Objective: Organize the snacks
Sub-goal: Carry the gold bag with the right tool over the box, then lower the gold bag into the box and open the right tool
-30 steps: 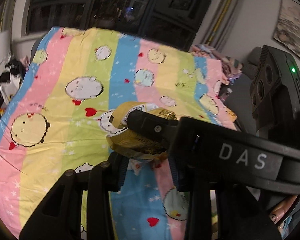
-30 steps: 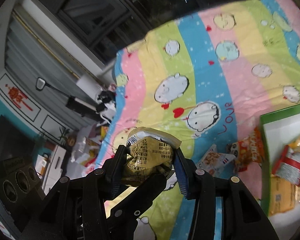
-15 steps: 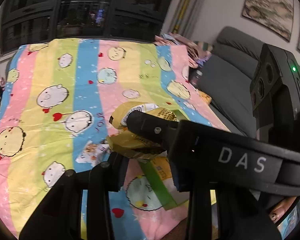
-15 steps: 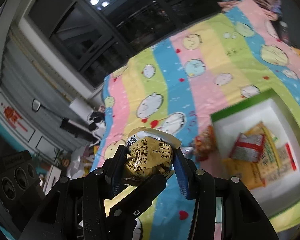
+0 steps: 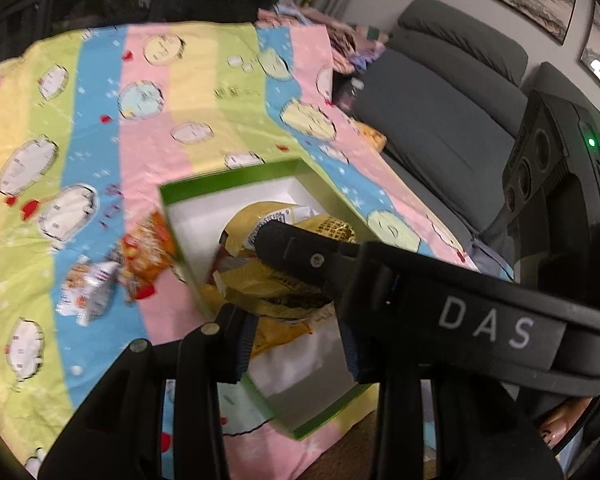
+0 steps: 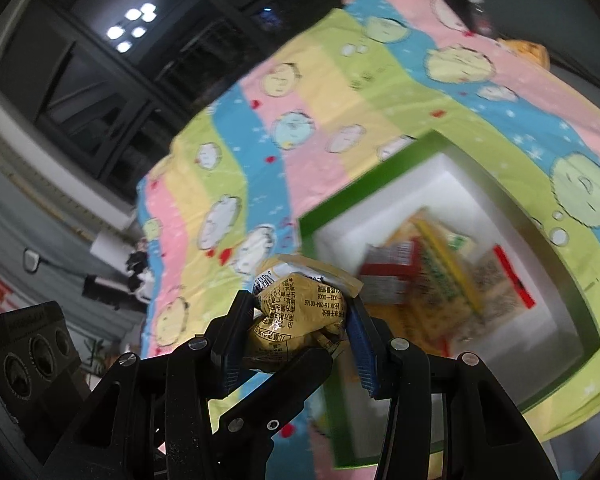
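Both grippers pinch one crumpled yellow snack packet, also seen in the left wrist view, held above the green-rimmed white box. My right gripper is shut on it. My left gripper is shut on it too, with the right gripper's black finger crossing in front. The box holds several snack packs. An orange packet and a white packet lie on the striped cloth left of the box.
The table wears a pastel striped cartoon cloth. A grey sofa stands at the right past the table edge. Dark windows are behind. A yellow item lies at the far table edge.
Both grippers carried the yellow packet rightward and forward; the green box now lies directly beneath it and looks larger. The grip has not changed.
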`<state>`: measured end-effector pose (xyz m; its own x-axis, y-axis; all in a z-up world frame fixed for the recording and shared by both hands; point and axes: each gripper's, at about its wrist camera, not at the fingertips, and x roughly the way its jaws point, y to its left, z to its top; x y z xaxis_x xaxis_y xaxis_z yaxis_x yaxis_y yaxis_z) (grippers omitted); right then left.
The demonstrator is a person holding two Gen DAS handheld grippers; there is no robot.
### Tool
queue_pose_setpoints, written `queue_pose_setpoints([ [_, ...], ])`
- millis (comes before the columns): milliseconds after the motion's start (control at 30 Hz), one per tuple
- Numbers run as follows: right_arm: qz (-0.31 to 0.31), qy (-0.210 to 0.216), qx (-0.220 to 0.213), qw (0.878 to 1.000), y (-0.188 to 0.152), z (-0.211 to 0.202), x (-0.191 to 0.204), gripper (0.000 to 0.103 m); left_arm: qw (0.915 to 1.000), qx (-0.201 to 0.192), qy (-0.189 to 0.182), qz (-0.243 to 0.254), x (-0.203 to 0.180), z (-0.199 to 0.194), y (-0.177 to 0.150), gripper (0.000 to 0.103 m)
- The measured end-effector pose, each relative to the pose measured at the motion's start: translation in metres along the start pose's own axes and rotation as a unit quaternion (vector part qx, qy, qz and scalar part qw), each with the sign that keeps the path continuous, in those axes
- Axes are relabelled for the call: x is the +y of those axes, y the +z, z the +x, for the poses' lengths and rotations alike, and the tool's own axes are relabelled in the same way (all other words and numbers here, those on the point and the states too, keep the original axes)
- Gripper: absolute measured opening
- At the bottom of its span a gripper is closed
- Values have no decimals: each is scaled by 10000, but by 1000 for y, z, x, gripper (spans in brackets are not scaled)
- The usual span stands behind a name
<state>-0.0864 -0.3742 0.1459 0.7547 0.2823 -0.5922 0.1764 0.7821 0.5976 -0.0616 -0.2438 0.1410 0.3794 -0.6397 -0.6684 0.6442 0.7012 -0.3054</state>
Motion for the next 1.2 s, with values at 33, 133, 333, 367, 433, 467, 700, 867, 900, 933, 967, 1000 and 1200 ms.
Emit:
queue_pose_setpoints([
  [33, 49, -62, 14, 10000, 0, 2, -5, 49, 9999, 95, -69, -40, 1, 9, 0, 36],
  [133, 242, -232, 89, 9994, 0, 10, -23, 49, 9992, 332, -181, -88, 2, 30, -2, 37],
  [333, 393, -433, 247, 9980, -4, 23, -43, 49, 9975, 638, -252, -149, 7, 54, -8, 39],
  [367, 419, -479, 266, 9976, -5, 26, -46, 49, 9973, 674, -249, -156, 8, 58, -8, 39],
  [433, 415, -572, 290, 9971, -5, 29, -48, 49, 9968, 748, -231, -158, 8, 64, -8, 40],
  [467, 407, -632, 298, 9967, -6, 30, -50, 49, 9966, 776, -218, -148, 8, 67, -9, 41],
  [700, 376, -928, 332, 9944, -5, 37, -58, 49, 9958, 898, -154, -114, 10, 76, -10, 45],
  [867, 358, -1332, 316, 9899, -4, 40, -60, 49, 9965, 835, -67, -77, 15, 71, -9, 47],
  [900, 342, -1426, 324, 9887, -4, 40, -60, 49, 9967, 805, -62, -85, 18, 68, -8, 48],
  [933, 324, -1492, 307, 9878, -4, 40, -60, 49, 9967, 804, -64, -95, 20, 66, -7, 50],
  [967, 327, -1484, 254, 9881, -4, 38, -59, 49, 9968, 778, -88, -126, 23, 61, -7, 50],
  [1000, 327, -1481, 213, 9882, -3, 35, -57, 49, 9971, 734, -109, -161, 25, 56, -6, 52],
  [1200, 70, -1666, 95, 9860, -1, 27, -35, 55, 9994, 296, 22, -195, 44, 13, 1, 67],
])
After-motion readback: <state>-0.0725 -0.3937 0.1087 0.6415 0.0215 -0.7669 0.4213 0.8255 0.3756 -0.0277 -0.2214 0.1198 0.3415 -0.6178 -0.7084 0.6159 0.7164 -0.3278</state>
